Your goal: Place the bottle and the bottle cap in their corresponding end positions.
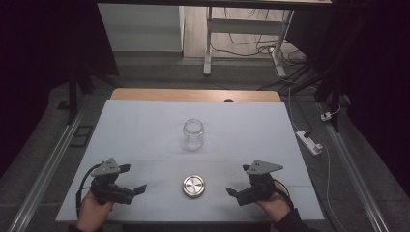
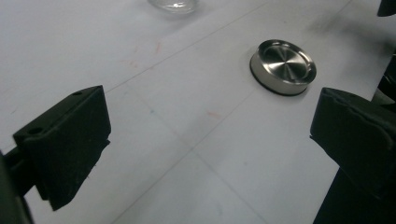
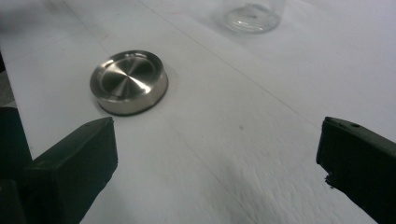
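You saw white table sheet [image 1: 145,130] over wooden tabletop edge [image 1: 193,94] at twelve o'clock. White power strip [image 1: 309,141] lay on floor at three o'clock, cables [image 1: 251,46] tangled at one o'clock beside white desk frame [image 1: 209,43]. Metal rail [image 1: 46,169] ran along nine o'clock side.

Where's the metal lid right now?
In the high view the metal lid lies flat on the table, between the two open hand-held grippers, nearer the person than the glass jar.

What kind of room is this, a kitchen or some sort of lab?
Probably a lab or recording workspace, not a kitchen: a bare white table, loose cables and a power strip on the floor, dark curtains around it.
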The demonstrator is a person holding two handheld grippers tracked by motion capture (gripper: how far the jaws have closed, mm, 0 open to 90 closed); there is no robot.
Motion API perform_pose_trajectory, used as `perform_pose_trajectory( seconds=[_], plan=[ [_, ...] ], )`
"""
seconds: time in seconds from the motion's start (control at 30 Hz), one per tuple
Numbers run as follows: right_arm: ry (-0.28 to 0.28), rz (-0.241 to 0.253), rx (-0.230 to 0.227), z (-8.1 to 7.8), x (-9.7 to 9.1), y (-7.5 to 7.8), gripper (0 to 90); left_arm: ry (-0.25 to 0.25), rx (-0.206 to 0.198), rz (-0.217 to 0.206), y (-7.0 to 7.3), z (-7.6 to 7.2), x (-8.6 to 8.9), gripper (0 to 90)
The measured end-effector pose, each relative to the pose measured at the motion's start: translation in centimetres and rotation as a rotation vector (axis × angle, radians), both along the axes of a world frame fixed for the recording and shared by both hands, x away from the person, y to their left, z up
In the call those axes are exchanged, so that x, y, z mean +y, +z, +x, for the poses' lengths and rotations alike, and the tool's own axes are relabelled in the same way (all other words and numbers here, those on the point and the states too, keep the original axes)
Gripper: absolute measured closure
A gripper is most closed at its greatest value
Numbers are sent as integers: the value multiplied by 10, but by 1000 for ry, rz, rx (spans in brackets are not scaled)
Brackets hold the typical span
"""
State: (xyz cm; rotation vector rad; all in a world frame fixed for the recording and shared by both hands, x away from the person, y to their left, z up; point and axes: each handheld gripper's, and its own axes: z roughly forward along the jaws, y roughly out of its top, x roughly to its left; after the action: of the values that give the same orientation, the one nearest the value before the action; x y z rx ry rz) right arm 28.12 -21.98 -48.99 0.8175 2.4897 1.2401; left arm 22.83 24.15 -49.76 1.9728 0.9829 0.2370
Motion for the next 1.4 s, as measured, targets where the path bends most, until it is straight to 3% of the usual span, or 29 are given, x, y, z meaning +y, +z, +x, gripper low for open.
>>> perform_pose_trajectory(
  seconds=[0.27,0.67,1.17,1.4],
  plan=[
    [-58,-10,7,-7,-22,-2,0,62,18,-4,-7,-18,19,0],
    [-146,-15,3,-20,-53,-3,0,115,44,-2,-17,-38,37,0],
    [-257,-23,23,-35,-85,-6,0,186,62,48,-24,-53,49,0],
    [-284,-10,29,-41,-93,-5,0,210,84,104,-25,-56,47,0]
  ],
)
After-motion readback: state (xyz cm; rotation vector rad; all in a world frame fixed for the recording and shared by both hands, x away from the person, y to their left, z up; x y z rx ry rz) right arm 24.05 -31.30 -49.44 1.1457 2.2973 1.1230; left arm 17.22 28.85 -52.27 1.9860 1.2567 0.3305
